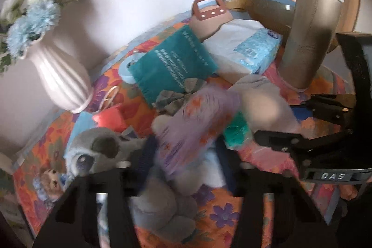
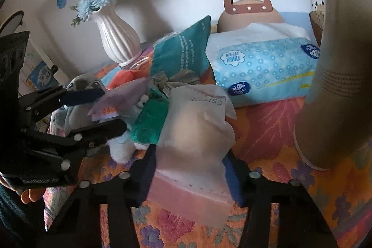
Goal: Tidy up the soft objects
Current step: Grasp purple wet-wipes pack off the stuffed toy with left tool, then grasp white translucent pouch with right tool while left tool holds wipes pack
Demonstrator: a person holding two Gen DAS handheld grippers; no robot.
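Left wrist view: left gripper (image 1: 186, 162) clamps a lilac pouch (image 1: 195, 122) over a grey plush (image 1: 100, 150), in front of the white vase (image 1: 62, 80). Right wrist view: right gripper (image 2: 190, 166) is closed on a translucent white packet (image 2: 197, 131), right of the vase (image 2: 118, 38), on the floral cloth (image 2: 267, 131).

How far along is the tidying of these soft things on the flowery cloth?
Nothing looks sorted yet. In hand: the left gripper is closed on the purple pack, and the right gripper on the white pouch. Left in a loose heap: the grey plush toy, teal bag, green pack, red pouch, small bear and blue tissue pack.
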